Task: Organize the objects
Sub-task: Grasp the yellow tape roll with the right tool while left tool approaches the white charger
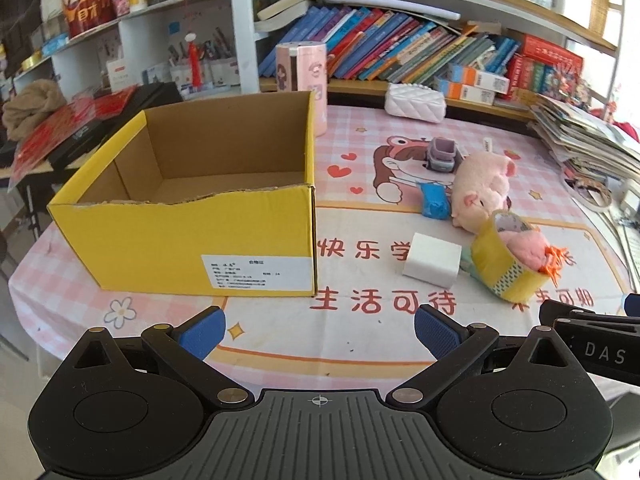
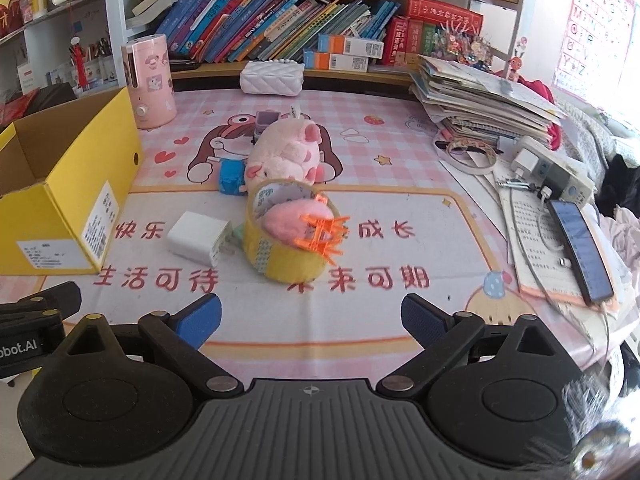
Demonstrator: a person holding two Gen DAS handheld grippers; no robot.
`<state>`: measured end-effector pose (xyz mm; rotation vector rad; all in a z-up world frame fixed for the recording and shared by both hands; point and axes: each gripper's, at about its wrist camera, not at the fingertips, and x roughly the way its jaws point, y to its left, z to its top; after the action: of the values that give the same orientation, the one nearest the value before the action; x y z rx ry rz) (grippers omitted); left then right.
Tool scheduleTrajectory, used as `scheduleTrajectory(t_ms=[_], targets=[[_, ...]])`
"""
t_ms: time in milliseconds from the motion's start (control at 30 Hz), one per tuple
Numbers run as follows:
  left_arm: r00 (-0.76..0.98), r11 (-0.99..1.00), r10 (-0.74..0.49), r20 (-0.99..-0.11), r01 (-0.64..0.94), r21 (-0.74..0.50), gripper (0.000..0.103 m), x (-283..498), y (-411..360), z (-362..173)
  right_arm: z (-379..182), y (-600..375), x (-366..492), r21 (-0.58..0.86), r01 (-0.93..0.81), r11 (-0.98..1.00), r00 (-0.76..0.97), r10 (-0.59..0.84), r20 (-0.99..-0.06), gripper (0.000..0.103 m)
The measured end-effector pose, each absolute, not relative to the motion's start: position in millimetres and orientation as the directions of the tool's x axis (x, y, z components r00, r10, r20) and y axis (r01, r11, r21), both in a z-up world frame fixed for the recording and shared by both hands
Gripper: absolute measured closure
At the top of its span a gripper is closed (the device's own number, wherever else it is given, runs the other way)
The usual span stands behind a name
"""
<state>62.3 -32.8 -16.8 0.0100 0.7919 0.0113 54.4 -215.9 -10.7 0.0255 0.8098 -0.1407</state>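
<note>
Yellow box (image 1: 188, 248), one open-topped carton of corrugated cardboard with a torn front edge and a white printed label, stands on the left part of the table (image 1: 280, 344); nothing can be seen in the part of its brown interior that shows. Everything else is placed relative to this box. Behind its far right corner rises one pink cylindrical appliance (image 1: 302, 68) with cartoon stickers. To the right of the box, well apart, lies one pink plush pig (image 1: 482, 190), soft and rounded. Nearer than the pig, also right of the box, one roll of yellow tape (image 1: 506, 270) lies tilted and serves as a ring-shaped holder: inside it sit a fuzzy pink lump (image 1: 524, 246) and an orange spiky plastic piece (image 1: 554, 264). Between box and tape roll rests one white rectangular block (image 1: 432, 260), smooth-faced, just beside the roll. Beyond the block, next to the pig, sits one small blue squashed item (image 1: 434, 200), and farther back one small grey-purple square cup (image 1: 442, 156).

Left gripper (image 1: 318, 326) hovers in front of the box, jaws spread wide, holding nothing. Right gripper (image 2: 310, 318) faces the tape roll, jaws likewise wide apart and empty.
</note>
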Motion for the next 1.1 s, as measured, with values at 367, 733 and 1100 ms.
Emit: scheduleTrajectory(t_ms=[367, 733, 1100], targets=[[0.667, 0.995, 0.086, -0.74, -0.091, 0.033, 0.001, 78.8, -52.2, -25.5, -27.2, -236.2, 97.6, -0.009, 0.031, 0.999, 0.667, -0.027, -0.744, 0.007], [0.65, 0.99, 0.131, -0.749, -0.122, 0.067, 0.002, 83.8, -65.9, -28.8, -52.0, -247.8, 147.9, 0.073, -0.044, 0.996, 0.638, 0.084, -0.766, 0.007], [0.659, 0.996, 0.086, -0.747, -0.072, 0.051, 0.003, 97.6, -91.8, -30.7, -35.3, -272.4, 146.7, 0.191, -0.123, 0.974, 0.687, 0.223, -0.691, 0.022]])
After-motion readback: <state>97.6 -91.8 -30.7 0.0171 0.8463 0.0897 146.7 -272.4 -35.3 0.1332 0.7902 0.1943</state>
